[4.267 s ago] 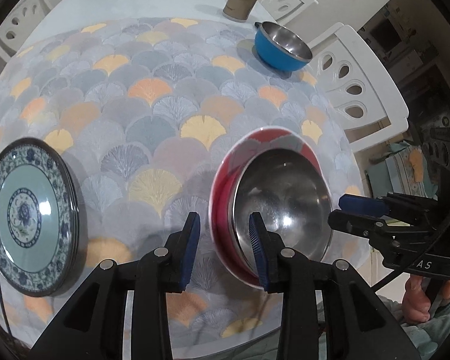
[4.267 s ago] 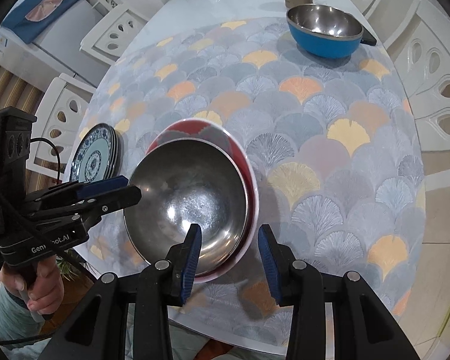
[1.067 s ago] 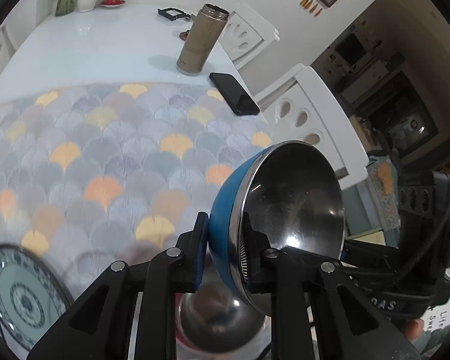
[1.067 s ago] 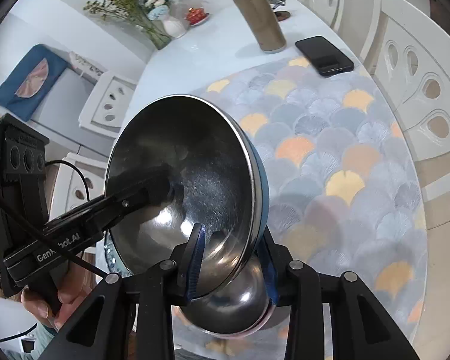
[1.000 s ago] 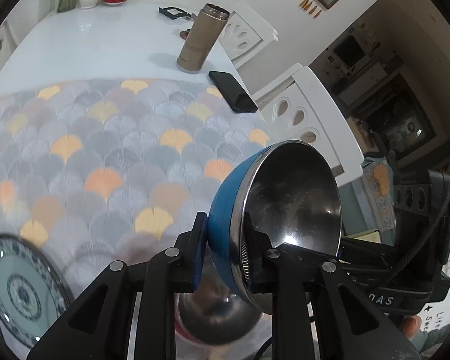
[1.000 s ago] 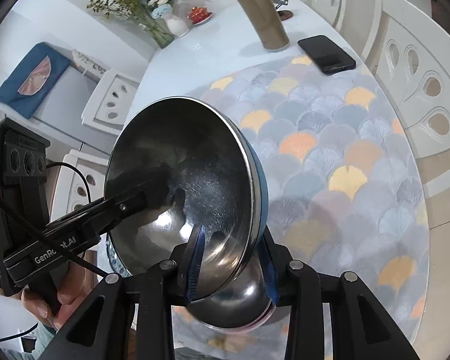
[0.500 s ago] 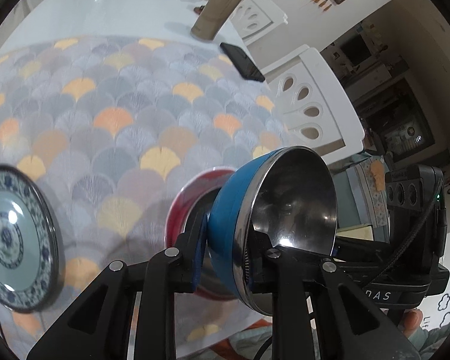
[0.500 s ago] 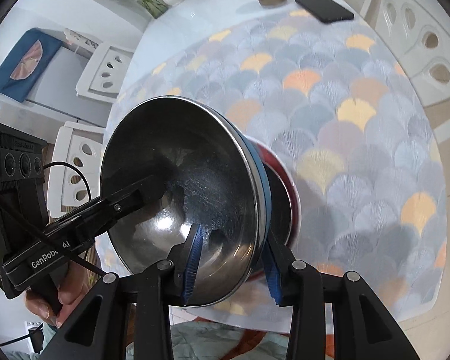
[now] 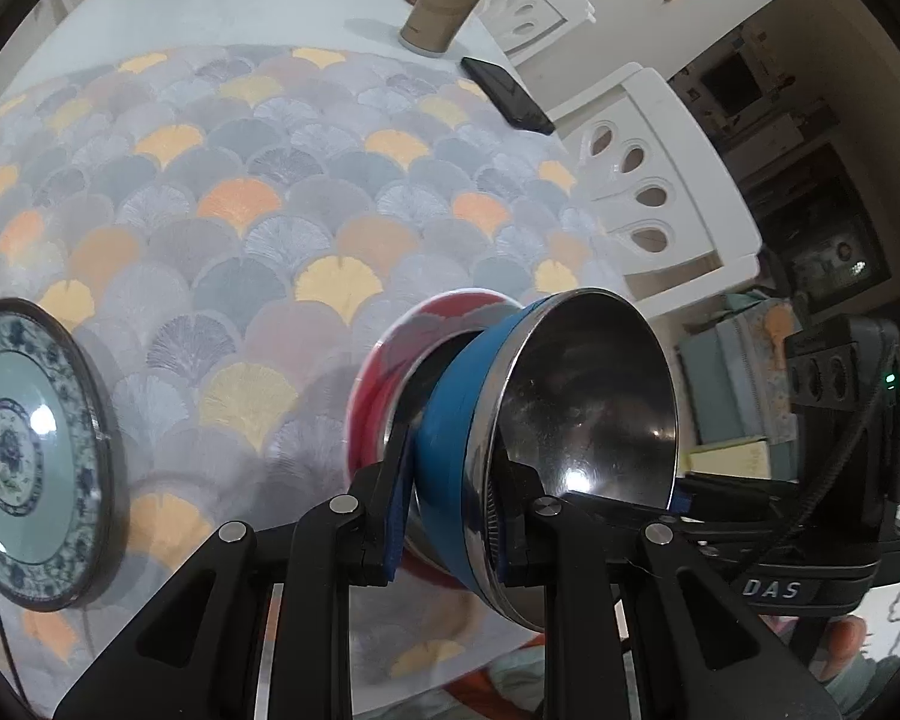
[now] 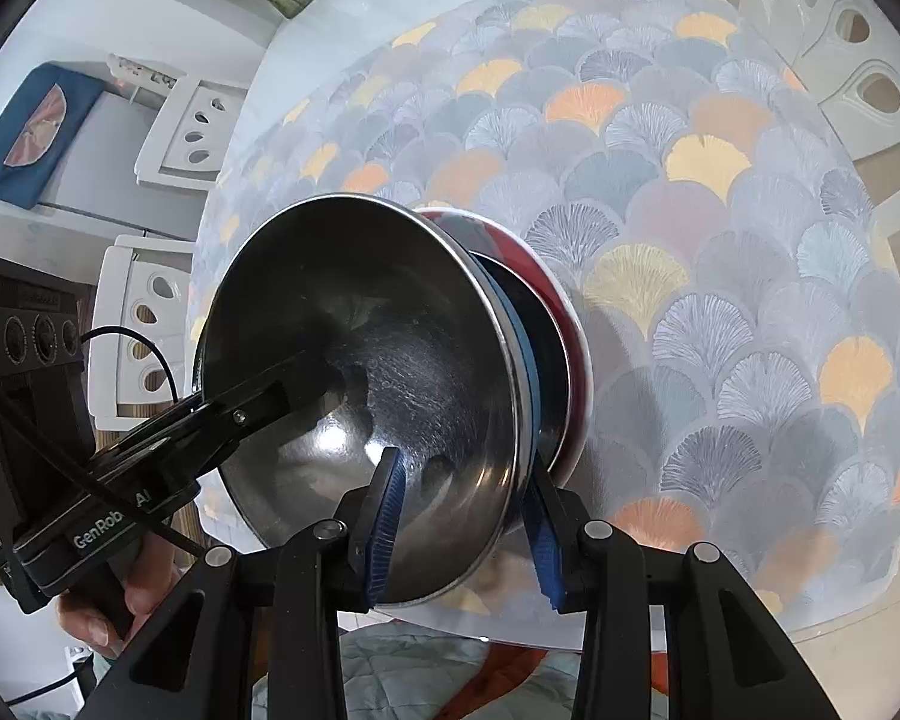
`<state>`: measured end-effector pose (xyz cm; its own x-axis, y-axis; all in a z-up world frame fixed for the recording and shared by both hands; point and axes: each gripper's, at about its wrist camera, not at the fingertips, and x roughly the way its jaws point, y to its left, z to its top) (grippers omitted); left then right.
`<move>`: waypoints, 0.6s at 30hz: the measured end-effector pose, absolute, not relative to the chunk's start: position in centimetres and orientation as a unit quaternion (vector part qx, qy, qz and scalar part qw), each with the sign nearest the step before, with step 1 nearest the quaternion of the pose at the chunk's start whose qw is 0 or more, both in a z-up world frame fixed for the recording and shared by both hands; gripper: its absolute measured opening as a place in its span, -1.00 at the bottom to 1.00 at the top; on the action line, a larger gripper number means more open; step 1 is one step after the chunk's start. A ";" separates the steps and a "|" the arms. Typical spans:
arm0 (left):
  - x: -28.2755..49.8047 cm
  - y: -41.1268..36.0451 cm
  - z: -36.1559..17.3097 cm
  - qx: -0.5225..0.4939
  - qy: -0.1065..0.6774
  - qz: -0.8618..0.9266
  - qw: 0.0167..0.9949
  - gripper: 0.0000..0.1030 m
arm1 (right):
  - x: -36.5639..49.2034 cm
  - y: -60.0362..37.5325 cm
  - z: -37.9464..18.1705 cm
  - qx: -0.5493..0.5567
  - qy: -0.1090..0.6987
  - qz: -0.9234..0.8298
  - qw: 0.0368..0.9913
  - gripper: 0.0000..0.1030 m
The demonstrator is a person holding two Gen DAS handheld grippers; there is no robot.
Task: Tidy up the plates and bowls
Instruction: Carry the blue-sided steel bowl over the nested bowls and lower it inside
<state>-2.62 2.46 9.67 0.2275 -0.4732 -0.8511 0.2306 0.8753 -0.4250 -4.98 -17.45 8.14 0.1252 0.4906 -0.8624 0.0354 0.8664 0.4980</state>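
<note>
Near the front edge of a table covered by a fan-patterned tablecloth [image 9: 240,210], a blue bowl [image 9: 444,420] with a shiny steel lining is held tilted just above a red bowl [image 9: 384,354], which also has a steel inside and rests on the cloth. The blue bowl's rim is pinched on one side by the left gripper [image 9: 450,516], its jaws nearly pressed together across the thin wall. The opposite side of the rim is pinched by the right gripper [image 10: 468,522], one pad inside the bowl and one outside. Whether the two bowls already touch cannot be told.

The step in hand is judged to be nesting the blue bowl into the red one. To do it well, the bowl should be levelled before it is lowered, so that its base is centred over the red bowl's opening. Both grips should be kept until the bowl is seated, then released together; steel on steel may slide or ring.

Far to the left, a blue-and-white patterned plate [image 9: 24,450] lies well apart from the bowls.
</note>
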 end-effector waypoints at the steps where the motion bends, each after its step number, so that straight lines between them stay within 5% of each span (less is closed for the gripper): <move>1: -2.7 2.5 9.9 -0.095 0.573 -0.219 0.784 -0.65 | -4.9 -17.5 8.1 0.204 0.641 0.161 0.722 -0.27; 18: -2.0 3.8 10.0 -0.106 0.559 -0.195 0.799 -0.61 | -4.8 -18.1 8.8 0.182 0.633 0.145 0.739 -0.26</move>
<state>-2.03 3.75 10.00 0.2999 -0.4296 -0.8518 0.1923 0.9018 -0.3871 -4.78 -18.10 8.82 0.1568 0.4443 -0.8820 0.0156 0.8918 0.4521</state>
